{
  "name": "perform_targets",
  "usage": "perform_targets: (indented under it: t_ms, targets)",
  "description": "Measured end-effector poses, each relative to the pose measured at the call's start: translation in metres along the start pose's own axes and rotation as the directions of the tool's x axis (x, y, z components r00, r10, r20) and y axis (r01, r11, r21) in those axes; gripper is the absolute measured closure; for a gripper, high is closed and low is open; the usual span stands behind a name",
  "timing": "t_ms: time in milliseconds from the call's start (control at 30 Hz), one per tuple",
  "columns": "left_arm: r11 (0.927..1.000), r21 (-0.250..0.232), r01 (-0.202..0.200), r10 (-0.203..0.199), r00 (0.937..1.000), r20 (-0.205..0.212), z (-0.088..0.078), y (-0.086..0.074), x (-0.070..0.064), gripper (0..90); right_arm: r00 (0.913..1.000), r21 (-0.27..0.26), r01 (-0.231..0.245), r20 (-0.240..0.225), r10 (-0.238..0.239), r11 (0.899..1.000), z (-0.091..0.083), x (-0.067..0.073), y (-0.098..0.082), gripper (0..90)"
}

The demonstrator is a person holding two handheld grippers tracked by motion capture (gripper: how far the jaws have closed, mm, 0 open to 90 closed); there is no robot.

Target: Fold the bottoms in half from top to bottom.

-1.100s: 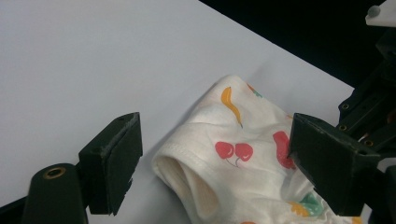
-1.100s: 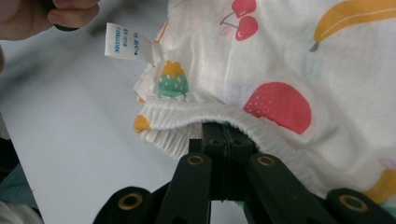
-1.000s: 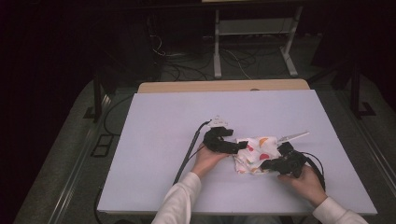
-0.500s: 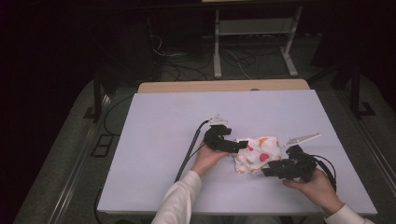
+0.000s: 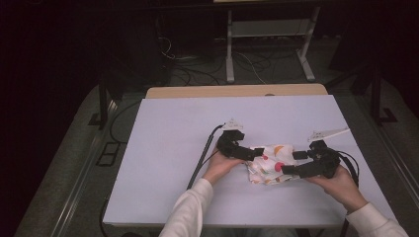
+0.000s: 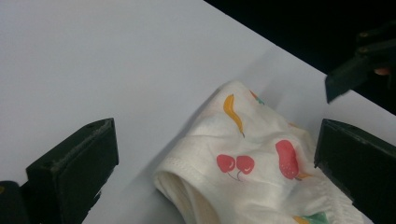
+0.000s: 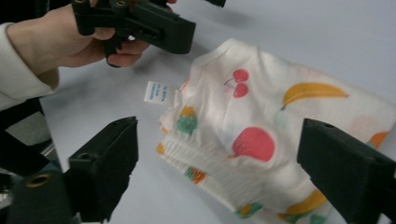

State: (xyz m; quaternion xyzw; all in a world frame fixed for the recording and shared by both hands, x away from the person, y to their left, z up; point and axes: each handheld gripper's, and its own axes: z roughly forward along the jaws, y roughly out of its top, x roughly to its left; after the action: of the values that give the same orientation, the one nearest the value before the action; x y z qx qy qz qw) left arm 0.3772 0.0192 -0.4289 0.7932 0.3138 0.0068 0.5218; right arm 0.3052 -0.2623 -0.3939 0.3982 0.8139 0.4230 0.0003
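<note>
A folded white garment printed with cherries, bananas and strawberries lies on the white table. My left gripper sits at its left edge. Its jaws have just been opening and stand wide, with the cloth lying loose between them. My right gripper hovers at the garment's right edge. Its jaws have also just been opening, and they straddle the cloth without pressing it. A small white label sticks out near the waistband. The left gripper shows beyond the garment.
The table's far edge is a wooden strip. Behind it on the dark floor stand a metal frame and loose cables. The left gripper's cable trails toward the near table edge.
The right gripper's jaws went from shut on the garment's edge to wide open, and the hand lifted slightly and drew back to the right. The garment settled flat. The left hand stayed put.
</note>
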Motion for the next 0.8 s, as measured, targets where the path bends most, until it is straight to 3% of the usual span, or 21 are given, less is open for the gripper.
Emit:
perform_targets:
  t_ms: [167, 367, 800]
  targets:
    - [1.0, -0.001, 0.002, -0.002, 0.9999, -0.01, -0.004, 0.001, 0.002, 0.0, 0.9998, -0.02, 0.015, 0.011, -0.014, 1.0, 0.0, -0.006, 0.005, 0.0]
    - [0.9999, 0.004, 0.013, -0.013, 0.9997, -0.022, -0.007, 0.004, 0.008, 0.0, 0.9995, -0.033, 0.026, 0.021, -0.025, 0.999, -0.002, -0.012, 0.013, 0.0]
    - [0.9999, 0.008, 0.008, -0.007, 0.9991, -0.041, -0.011, 0.012, 0.017, 0.0, 0.9993, -0.058, 0.017, 0.034, -0.015, 0.998, -0.007, -0.039, 0.024, 0.0]
